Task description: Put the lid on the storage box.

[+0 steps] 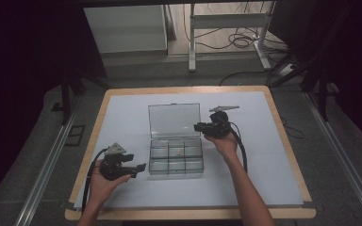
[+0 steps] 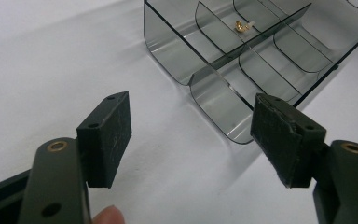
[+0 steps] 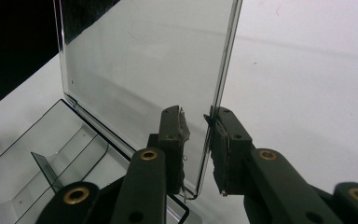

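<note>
We straddle the stiff, slippery, light lid [image 3: 144, 60] at its right edge with the right hand-held gripper [image 3: 198, 140], pads apparently not yet pressing; the left hand-held gripper [image 2: 191, 135] stands open, empty.

Glossy clear-plastic box [image 1: 176, 157], matt table [image 1: 273, 160] — wood-edged

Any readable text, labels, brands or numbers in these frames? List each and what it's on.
None: no readable text in any view.
The clear compartment box, its raised lid, the small gold piece, the white mat, the left gripper and right gripper carry no print.
</note>
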`<state>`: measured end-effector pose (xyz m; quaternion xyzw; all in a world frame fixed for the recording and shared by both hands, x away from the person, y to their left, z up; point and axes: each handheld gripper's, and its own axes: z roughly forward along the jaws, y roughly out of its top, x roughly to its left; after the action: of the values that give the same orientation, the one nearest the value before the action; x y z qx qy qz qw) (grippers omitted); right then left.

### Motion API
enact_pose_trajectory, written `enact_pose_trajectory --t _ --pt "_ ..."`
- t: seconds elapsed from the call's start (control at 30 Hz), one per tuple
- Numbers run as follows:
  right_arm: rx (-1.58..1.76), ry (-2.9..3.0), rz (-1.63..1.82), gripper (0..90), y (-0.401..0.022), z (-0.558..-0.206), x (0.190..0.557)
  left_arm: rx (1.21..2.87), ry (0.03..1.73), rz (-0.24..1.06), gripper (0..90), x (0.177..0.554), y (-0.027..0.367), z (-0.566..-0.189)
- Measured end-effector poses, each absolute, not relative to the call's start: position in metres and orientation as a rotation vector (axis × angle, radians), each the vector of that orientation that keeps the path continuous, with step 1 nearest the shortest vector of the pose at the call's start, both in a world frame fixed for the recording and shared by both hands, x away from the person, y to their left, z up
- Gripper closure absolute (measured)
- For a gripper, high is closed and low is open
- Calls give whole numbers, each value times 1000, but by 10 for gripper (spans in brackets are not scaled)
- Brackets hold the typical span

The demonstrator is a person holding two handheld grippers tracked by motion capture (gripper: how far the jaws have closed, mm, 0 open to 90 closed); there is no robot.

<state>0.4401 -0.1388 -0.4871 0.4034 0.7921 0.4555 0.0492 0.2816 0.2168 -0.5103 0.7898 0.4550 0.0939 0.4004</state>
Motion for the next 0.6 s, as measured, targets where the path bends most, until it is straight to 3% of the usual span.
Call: enact_pose_trajectory --t 0.6 --pt "1184 2405 1365 738 -138 -485 436 2000 1150 237 298 282 216 -510"
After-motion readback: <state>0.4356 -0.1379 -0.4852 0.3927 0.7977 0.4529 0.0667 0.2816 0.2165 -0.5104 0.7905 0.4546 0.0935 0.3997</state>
